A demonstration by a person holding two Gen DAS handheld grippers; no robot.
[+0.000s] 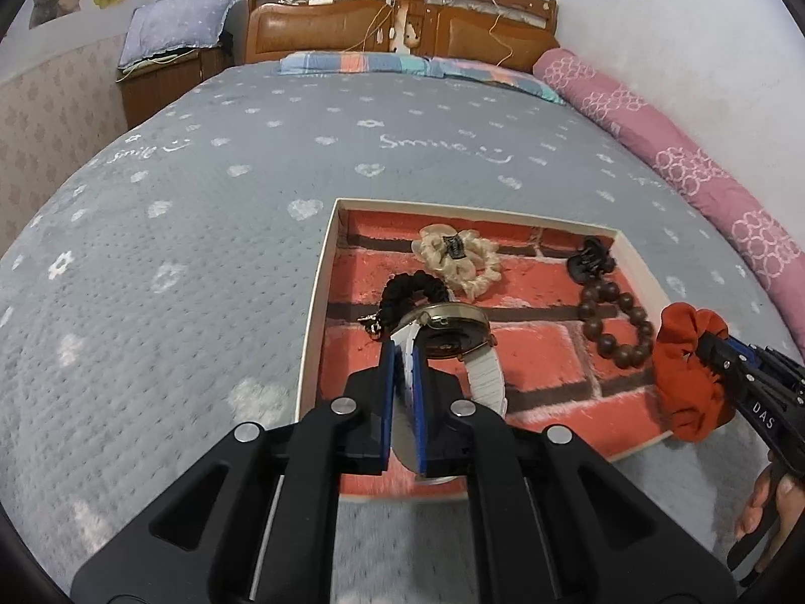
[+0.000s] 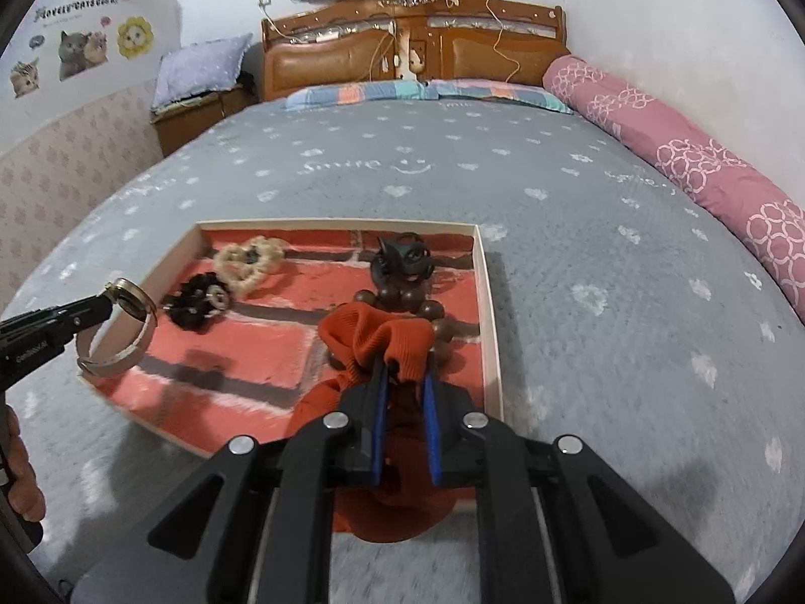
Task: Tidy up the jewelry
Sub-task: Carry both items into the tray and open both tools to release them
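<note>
Watch [image 1: 455, 337], white strap and gold-rimmed case: centre of the left wrist view, held above the tray [image 1: 322, 272]. Left gripper [image 1: 406, 352] is closed down on the strap, blue pads nearly meeting with only the band between them. In the right wrist view the watch hangs at the left edge, over the tray's near-left corner.

Orange scrunchie [image 2: 377, 337]: lower centre of the right wrist view, pinched by the right gripper [image 2: 405, 377], jaws narrowed onto a fold of the fabric, the rest drooping below toward the tray's near rim.

Already in the tray: cream scrunchie [image 1: 458, 256], black scrunchie [image 1: 410, 292], black hair claw [image 1: 588, 256], wooden bead bracelet [image 1: 611, 322].

Risks, as judged:
- Watch is gripped by the strap only; the heavy case may pivot or slip, landing on the black scrunchie or outside the rim.
- Scrunchie's loose lower part sits near the rim; released here it may drape over the edge.
- Dropped further in, it would cover the beads.
</note>
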